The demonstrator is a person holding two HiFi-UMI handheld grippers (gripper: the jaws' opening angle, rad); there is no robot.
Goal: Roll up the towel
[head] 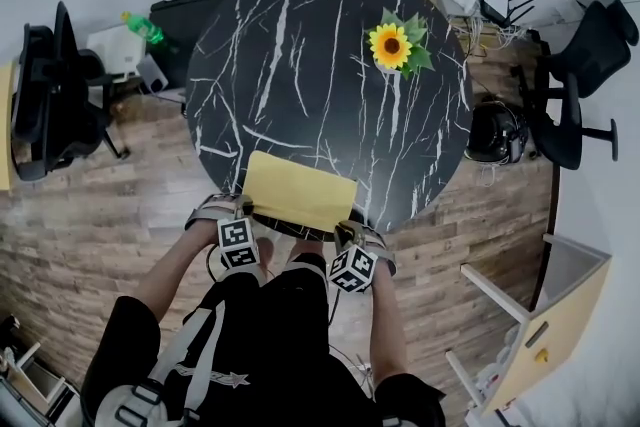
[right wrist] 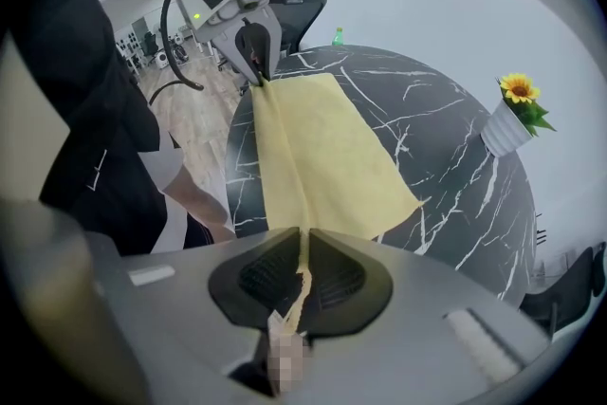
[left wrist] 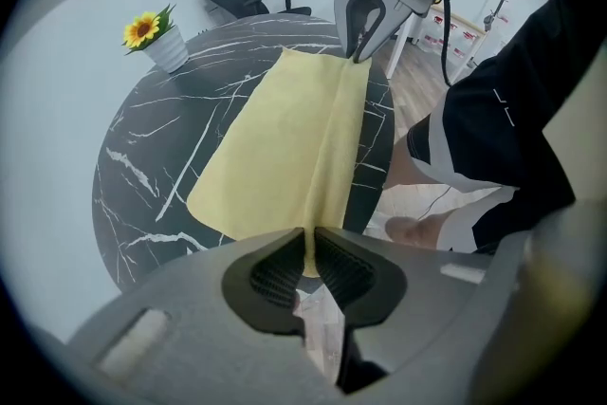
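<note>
Only the gripper views show the left tongs [left wrist: 310, 240] and right tongs [right wrist: 303, 247] each clamping the one towel [left wrist: 285, 138].

Seen from the head view, the jaws of the left tongs [head: 241, 209] and the right tongs [head: 347, 231] are covered by their own housings and marker cubes [head: 237, 243], and the near corners of the flat yellow cloth towel [head: 300, 188] run out of sight beneath them. The towel covers part of the near rim of the round black marble-patterned desk [head: 300, 65]. The person's shoulders [head: 130, 335] are cut off at the bottom edge.
</note>
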